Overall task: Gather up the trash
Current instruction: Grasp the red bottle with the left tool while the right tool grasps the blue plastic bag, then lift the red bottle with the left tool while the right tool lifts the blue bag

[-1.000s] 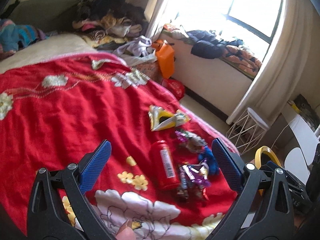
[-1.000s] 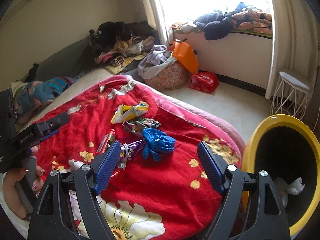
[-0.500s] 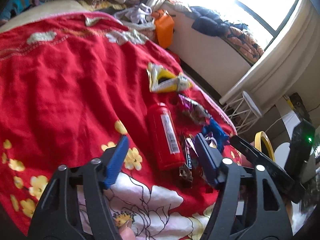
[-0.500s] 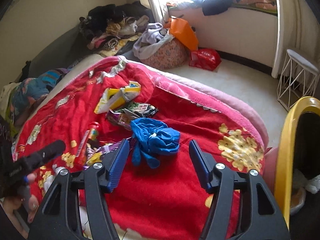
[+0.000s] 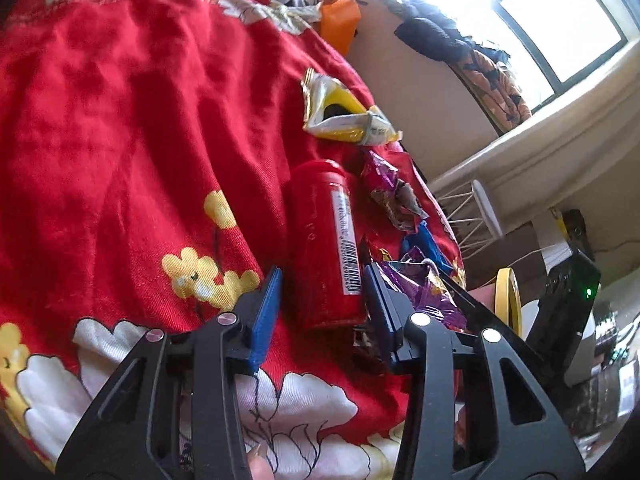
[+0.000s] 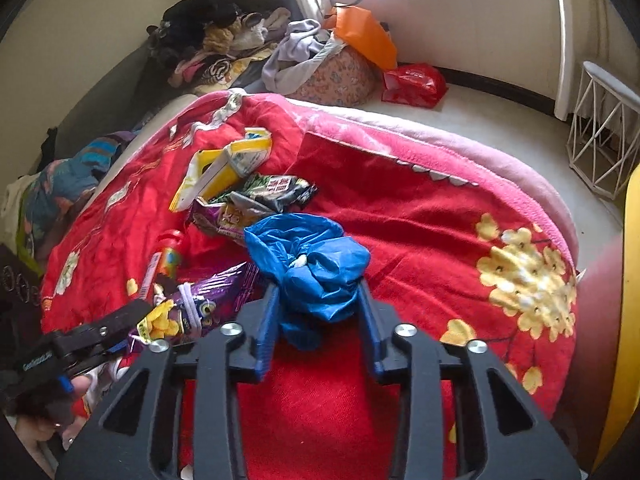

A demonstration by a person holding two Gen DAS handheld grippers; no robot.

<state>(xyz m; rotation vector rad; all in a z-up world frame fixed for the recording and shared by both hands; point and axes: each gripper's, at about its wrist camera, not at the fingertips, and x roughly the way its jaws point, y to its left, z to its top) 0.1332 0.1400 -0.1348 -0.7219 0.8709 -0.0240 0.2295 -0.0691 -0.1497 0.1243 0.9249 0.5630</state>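
Trash lies on a red flowered blanket. In the left wrist view my left gripper has its blue pads on both sides of a red can lying on its side, closed around its lower end. A purple wrapper lies right beside it. In the right wrist view my right gripper is closed around a crumpled blue plastic glove. A yellow snack bag, a dark wrapper and a purple wrapper lie behind and to the left.
A yellow-rimmed bin stands at the bed's right edge. A white wire stand, a red bag and an orange bag are on the floor. Clothes are piled at the back.
Both grippers moved forward and down and narrowed. The left one closed in around the red can, the right one around the blue glove.
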